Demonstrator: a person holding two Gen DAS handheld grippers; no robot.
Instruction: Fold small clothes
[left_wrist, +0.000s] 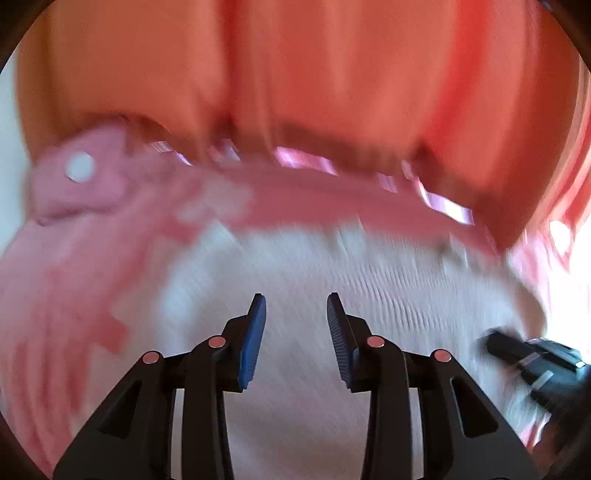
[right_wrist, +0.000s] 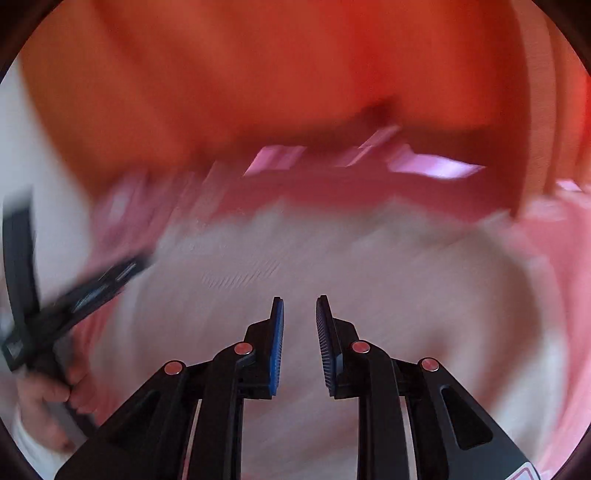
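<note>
Both views are blurred by motion. A small white garment (left_wrist: 332, 280) with pink edges lies spread below my left gripper (left_wrist: 296, 299), which is open and empty just above it. It also shows in the right wrist view (right_wrist: 332, 266), under my right gripper (right_wrist: 300, 301), which is open with a narrower gap and empty. A pink cloth with a white dot (left_wrist: 79, 166) lies at the garment's far left. The right gripper's body (left_wrist: 532, 358) shows at the left wrist view's right edge. The left gripper's body (right_wrist: 92, 291) shows at the right wrist view's left, held by a hand (right_wrist: 51, 391).
An orange curtain-like cloth (left_wrist: 295, 74) hangs behind the garment and fills the upper half of both views (right_wrist: 258, 74). Bright pink-lit patches (right_wrist: 436, 166) show along its lower edge. A pale wall (left_wrist: 7, 129) shows at the far left.
</note>
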